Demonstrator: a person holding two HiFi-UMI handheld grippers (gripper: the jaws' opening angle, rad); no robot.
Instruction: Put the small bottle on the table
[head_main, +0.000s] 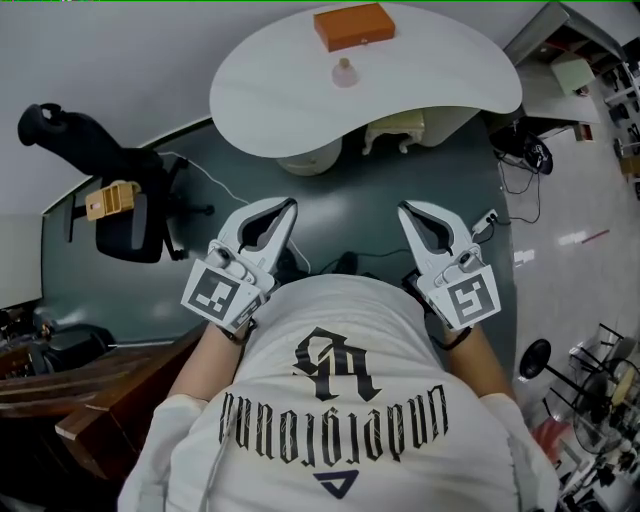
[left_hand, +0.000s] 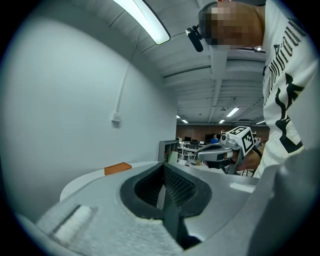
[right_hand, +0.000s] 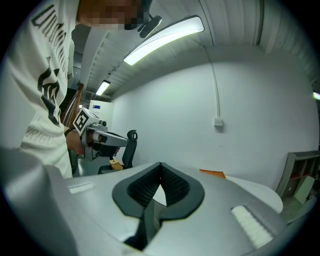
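Observation:
The small pale bottle (head_main: 345, 72) stands upright on the white rounded table (head_main: 450, 80), just in front of an orange box (head_main: 354, 26). Both grippers hang well short of the table, close to the person's chest. My left gripper (head_main: 290, 205) has its jaws together and holds nothing; from its own view its tips (left_hand: 162, 167) meet, with the orange box (left_hand: 117, 168) beyond. My right gripper (head_main: 403, 210) is likewise shut and empty, its tips (right_hand: 160, 167) closed in front of the table (right_hand: 250, 187). The bottle does not show in either gripper view.
A black office chair (head_main: 110, 190) with a yellow item (head_main: 108, 200) on it stands at the left. A white carved stool (head_main: 395, 130) sits under the table. Cables cross the dark floor (head_main: 200, 180). Wooden furniture (head_main: 70, 400) fills the lower left.

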